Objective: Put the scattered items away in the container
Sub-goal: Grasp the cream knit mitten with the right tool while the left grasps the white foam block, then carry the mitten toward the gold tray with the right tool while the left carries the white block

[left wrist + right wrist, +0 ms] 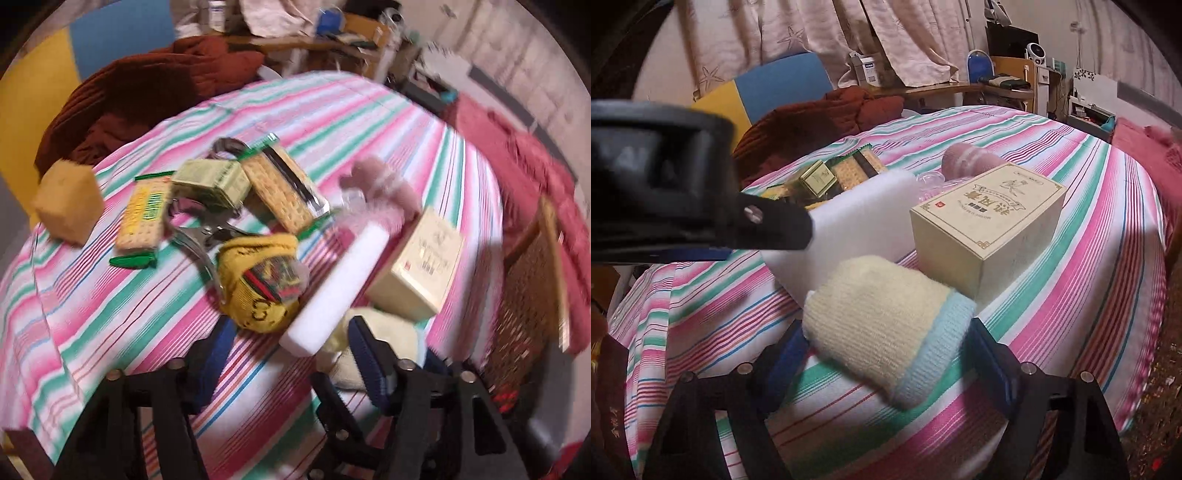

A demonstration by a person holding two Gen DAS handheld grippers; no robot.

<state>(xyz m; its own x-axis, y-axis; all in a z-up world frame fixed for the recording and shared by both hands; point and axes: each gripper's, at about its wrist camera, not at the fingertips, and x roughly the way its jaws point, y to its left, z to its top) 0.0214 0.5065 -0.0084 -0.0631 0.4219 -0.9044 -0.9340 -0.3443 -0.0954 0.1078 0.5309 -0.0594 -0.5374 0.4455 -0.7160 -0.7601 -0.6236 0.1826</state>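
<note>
Striped bed [1071,229] carries scattered items.

Right tool [886,354]: jaws wide, cream sock [882,317] between them, blue pads just beside its sides; real squeeze cannot tell.

Left tool [291,354]: jaws apart over bed, end of white foam block [332,288] between them, not pinched. View blurred.

Cream box [982,221] just behind sock, foam block beside it. Yellow pouch [262,280], cracker packs [284,188], sponge [68,201] further left. Wicker basket [528,295] at bed's right edge.

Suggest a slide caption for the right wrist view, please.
Right gripper straddles a cream sock beside a box.
</note>
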